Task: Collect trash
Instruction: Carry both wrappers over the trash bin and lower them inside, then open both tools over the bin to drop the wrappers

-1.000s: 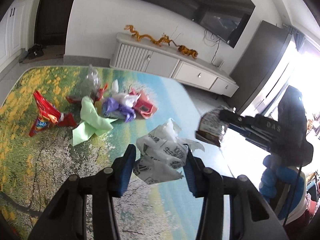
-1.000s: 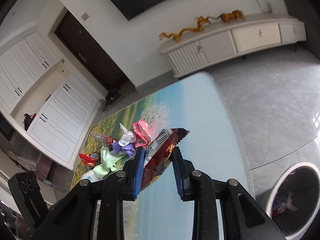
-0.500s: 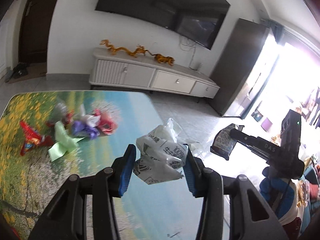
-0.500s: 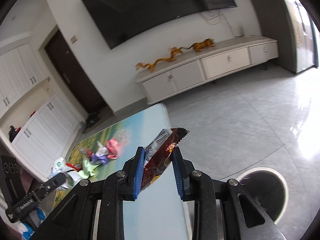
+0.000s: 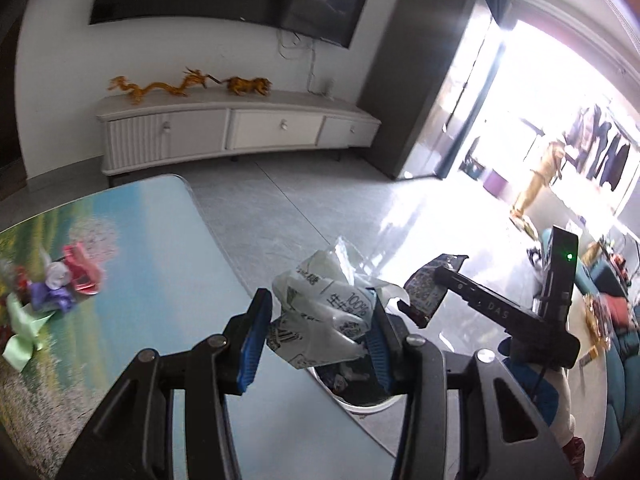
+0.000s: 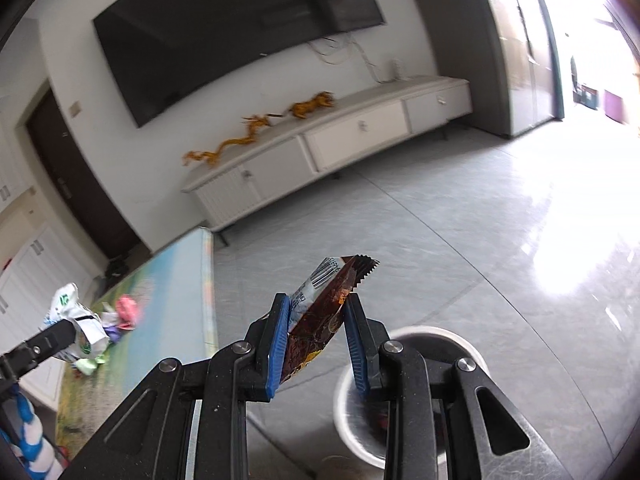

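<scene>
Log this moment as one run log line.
left hand-held gripper: crumpled white bag | right hand-held gripper: brown wrapper | near bin

Open grey floor [image 6: 460,232] filled the middle and right of both views, free as far as the TV cabinet [image 5: 240,128] along the far wall. The table [image 5: 168,280] blocked the lower left. The bin [image 6: 416,340] stood low in frame, its mouth partly covered in the left view by the crumpled white bag [image 5: 324,312], with the right gripper [image 5: 424,300] crowding in just to its right.
</scene>
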Demonstrator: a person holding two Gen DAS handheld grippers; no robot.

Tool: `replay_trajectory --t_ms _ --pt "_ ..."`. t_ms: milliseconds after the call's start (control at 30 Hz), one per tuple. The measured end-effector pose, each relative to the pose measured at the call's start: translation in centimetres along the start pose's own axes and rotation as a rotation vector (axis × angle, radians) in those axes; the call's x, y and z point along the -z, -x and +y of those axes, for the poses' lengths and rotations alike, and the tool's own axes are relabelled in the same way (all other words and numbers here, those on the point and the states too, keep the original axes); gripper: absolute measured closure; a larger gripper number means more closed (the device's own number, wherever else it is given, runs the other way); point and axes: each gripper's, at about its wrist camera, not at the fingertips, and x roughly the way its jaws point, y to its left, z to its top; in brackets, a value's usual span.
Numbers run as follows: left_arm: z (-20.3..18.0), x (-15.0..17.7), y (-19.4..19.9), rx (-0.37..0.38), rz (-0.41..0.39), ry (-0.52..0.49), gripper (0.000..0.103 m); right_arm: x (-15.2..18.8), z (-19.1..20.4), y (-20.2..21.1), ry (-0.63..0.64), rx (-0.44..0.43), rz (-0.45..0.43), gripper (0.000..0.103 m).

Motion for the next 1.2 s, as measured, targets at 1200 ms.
replay_trajectory --t_ms 1200 --pt "-8.3 1.3 -22.6 0.15 0.389 -0.012 0.043 5.4 -14.0 -9.3 -0.238 0.165 0.236 0.059"
